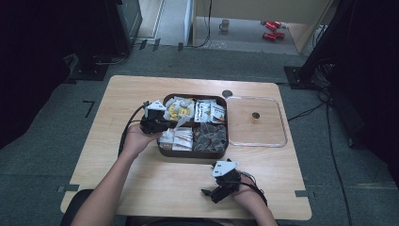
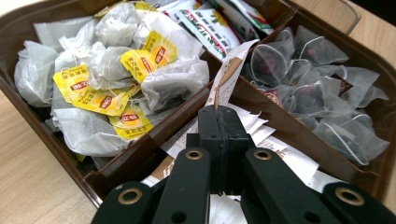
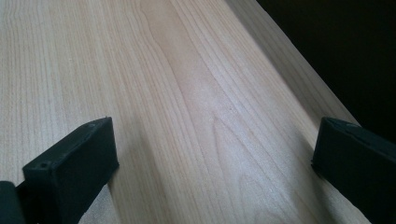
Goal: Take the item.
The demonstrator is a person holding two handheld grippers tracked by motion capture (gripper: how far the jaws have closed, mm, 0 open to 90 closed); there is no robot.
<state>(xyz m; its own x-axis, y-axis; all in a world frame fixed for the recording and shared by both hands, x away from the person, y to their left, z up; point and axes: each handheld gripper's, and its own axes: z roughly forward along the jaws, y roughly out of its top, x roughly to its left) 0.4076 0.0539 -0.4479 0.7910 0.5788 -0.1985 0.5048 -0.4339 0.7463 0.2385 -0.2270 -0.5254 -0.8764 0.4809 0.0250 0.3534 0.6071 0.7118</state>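
Sachet: a white paper sachet with a brown print point(image 2: 229, 77) stands up out of the near-left compartment of the brown tray, its lower edge pinched at the tips of the left hand-held gripper point(image 2: 219, 112).
Left hand-held gripper: jaws together, clamped on the sachet; in the high view it point(image 1: 157, 120) sits at the tray's left edge, held by the person's left hand point(image 1: 136, 139).
Near-left compartment: more flat white sachets point(image 1: 178, 138) lie stacked under and around the jaws.
Far-left compartment: white tea bags with yellow tags point(image 2: 112, 79), heaped loosely.
Far-right compartment: printed white packets with red and green marks point(image 1: 210, 111).
Near-right compartment: clear mesh pyramid bags with dark contents point(image 2: 322, 93).
Tray: brown, four compartments point(image 1: 188, 154), at the middle of the surface.
Lid: a clear square lid point(image 1: 256, 122) lies flat just beside the tray on its right.
Right hand-held gripper: jaws apart with nothing between them point(image 3: 210, 154); in the high view it point(image 1: 221, 186) rests near the front edge of the surface, well apart from the tray.
Surface: pale wood point(image 1: 131, 179), on a grey floor.
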